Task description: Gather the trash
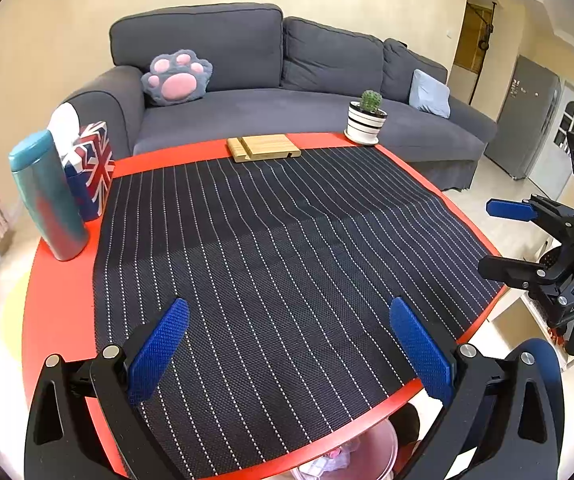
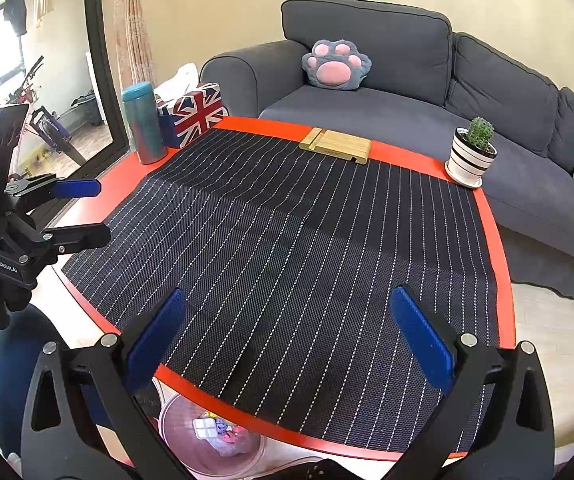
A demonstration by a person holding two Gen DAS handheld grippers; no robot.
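Both grippers hang above the near edge of the red table (image 1: 59, 312), and I hold nothing in either. My left gripper (image 1: 287, 354) has its blue pads spread wide over the dark pinstriped mat (image 1: 287, 240), with only mat between them. My right gripper (image 2: 289, 344) is spread just as wide over the same mat, also empty. From the left wrist view the right gripper sits off the table's right edge, fingers apart; from the right wrist view the left gripper sits off the left edge, likewise parted. The trash lies in a translucent pink bin (image 2: 175, 420) on the floor below the near table edge: I see a white blocky piece and crumpled coloured scraps (image 2: 223, 432) inside, too small to identify. In the left wrist view only the bin's rim and a little of its contents show. On the far side of the table, clear of the mat's centre: a teal tumbler (image 1: 47, 196) upright, just beside a Union Jack tissue box (image 1: 91, 168); a wooden stand (image 1: 263, 147) lying flat; a potted cactus (image 1: 367, 118) at the far right corner. A grey sofa (image 1: 287, 80) with a paw cushion (image 1: 177, 76) stands behind.
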